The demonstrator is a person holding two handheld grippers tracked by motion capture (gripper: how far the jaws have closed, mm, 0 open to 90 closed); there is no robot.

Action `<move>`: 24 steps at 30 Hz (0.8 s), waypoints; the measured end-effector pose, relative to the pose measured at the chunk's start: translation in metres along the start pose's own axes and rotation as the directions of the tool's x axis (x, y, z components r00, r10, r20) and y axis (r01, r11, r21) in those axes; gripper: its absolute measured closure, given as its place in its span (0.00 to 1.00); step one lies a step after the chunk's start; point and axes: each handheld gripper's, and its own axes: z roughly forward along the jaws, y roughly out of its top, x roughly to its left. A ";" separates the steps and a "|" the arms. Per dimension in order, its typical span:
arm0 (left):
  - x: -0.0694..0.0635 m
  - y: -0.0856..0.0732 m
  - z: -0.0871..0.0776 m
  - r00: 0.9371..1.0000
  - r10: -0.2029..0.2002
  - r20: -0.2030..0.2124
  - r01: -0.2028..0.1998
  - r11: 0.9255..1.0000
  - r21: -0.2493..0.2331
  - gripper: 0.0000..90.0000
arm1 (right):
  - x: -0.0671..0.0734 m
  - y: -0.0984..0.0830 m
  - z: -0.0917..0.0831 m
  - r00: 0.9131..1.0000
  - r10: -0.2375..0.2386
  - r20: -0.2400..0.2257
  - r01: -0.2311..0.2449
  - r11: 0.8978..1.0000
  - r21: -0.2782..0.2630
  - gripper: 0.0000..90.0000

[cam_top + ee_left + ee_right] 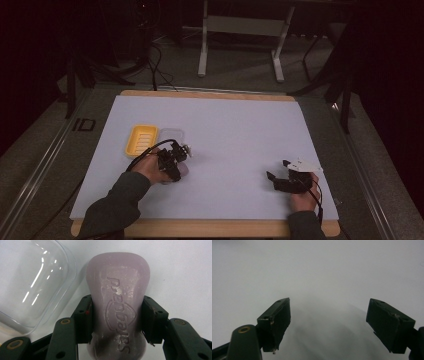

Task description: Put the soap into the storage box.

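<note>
Soap bar (117, 312), pale purple, sits pinched at its waist by left gripper (116, 320), near worktop's (240, 130) left edge, prob. bound for a dish. Clear lid (32, 282) lies just beside it, empty; yellow tray (141, 139) beyond, empty too. Right gripper (328, 322) rests spread w/ nothing between, near front-right corner.

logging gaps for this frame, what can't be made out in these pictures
- Soap bar, left gripper view: its near end is cut off by the bottom edge, and the two pads cover its sides.
- Clear lid, left gripper view: cut off by the left and top edges.
- Yellow soap dish, high view: too small and dim to tell what lies in it.
- Right gripper, right gripper view: the white surface beyond the open jaws is blurred.
</note>
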 end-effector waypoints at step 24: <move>0.009 0.000 -0.019 1.000 -0.023 0.012 0.023 0.999 -0.040 0.55 | 0.000 0.000 0.000 1.000 0.000 0.000 0.000 1.000 0.000 0.22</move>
